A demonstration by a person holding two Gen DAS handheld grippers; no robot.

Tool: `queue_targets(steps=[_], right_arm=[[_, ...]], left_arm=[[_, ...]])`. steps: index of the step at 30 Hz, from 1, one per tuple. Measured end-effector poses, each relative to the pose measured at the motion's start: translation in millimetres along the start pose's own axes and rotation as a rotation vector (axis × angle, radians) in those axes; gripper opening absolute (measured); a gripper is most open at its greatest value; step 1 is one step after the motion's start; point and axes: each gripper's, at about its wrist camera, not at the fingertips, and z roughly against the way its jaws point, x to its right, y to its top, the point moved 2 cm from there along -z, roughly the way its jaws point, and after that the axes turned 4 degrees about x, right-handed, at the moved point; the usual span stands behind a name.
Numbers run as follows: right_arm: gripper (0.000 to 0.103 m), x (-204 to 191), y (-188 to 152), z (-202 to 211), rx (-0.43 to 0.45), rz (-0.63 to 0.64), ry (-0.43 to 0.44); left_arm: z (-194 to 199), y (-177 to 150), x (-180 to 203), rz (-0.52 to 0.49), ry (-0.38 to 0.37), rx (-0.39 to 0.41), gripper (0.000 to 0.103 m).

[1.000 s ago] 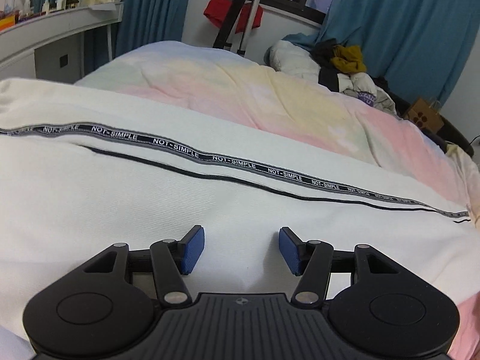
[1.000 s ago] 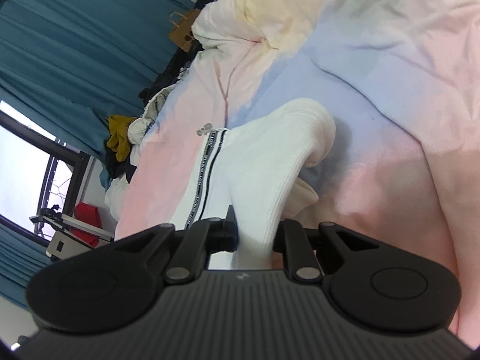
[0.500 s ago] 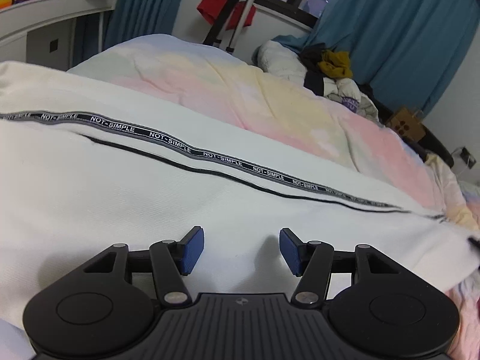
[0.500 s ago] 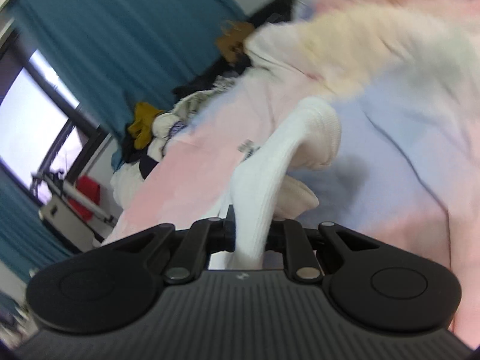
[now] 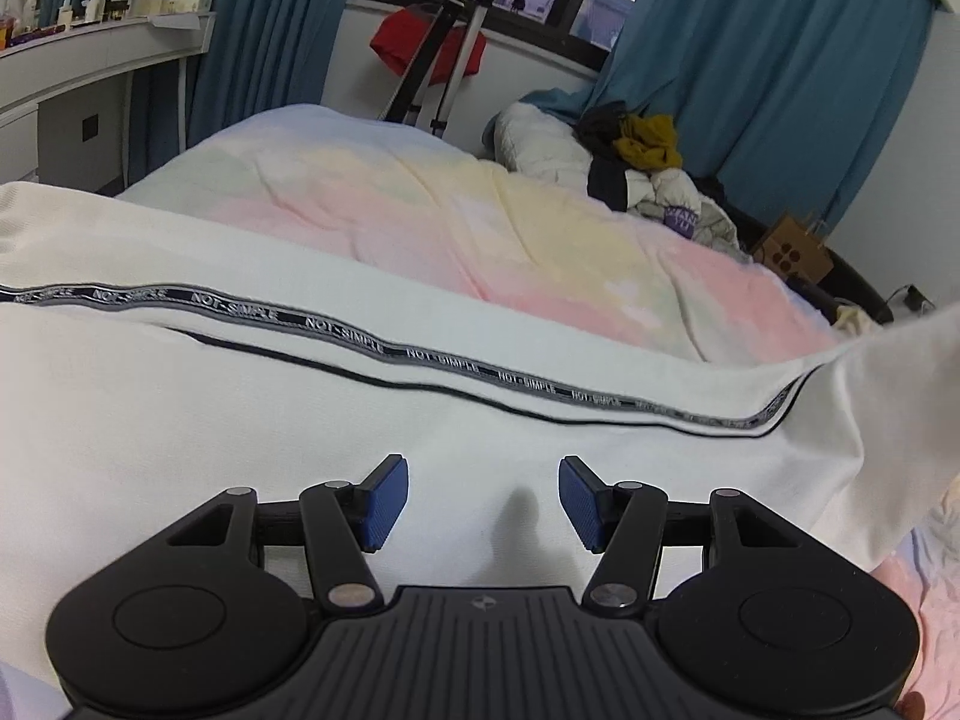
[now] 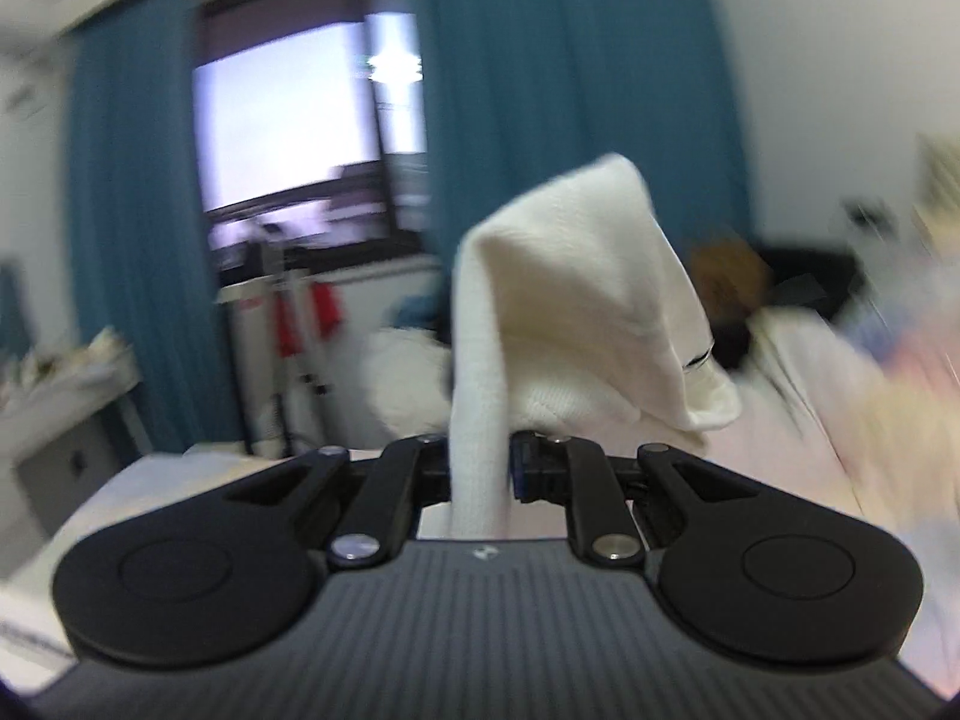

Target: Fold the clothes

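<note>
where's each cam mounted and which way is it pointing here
Left wrist: sits on the left gripper, low over the white garment, facing along the bed toward the window and teal curtains; only its open blue-padded fingers show.
Right wrist: sits on the right gripper, raised and blurred, facing the window; its fingers clamp a lifted end of the garment.
Shared: the white garment, the bed, the teal curtains, and the stand with the red cloth.
</note>
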Motion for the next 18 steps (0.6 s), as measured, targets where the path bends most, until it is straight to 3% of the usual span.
queue_targets(steps=[3,6,10,15,18], right_arm=[[0.015,-59,3,11,0.024,0.175,0.097],[0.015,-122,-32,25,0.005,0.357,0.207],[0.015,-187,-108,48,-0.056,0.577,0.353],[0.015,-224,-207,60,-0.222,0.777,0.462],[0.015,-213,-212,62,-0.212,0.732,0.472]], left_arm=[[10,5,-5,0.018,0.006,0.027,0.058],[26,12,-19,0.061,0.002,0.081,0.058],[40,17,-45,0.172,-0.024,0.112,0.059],[36,16,-55,0.247,-0.091,0.087,0.060],[27,14,-52,0.252,-0.123,0.060,0.061]])
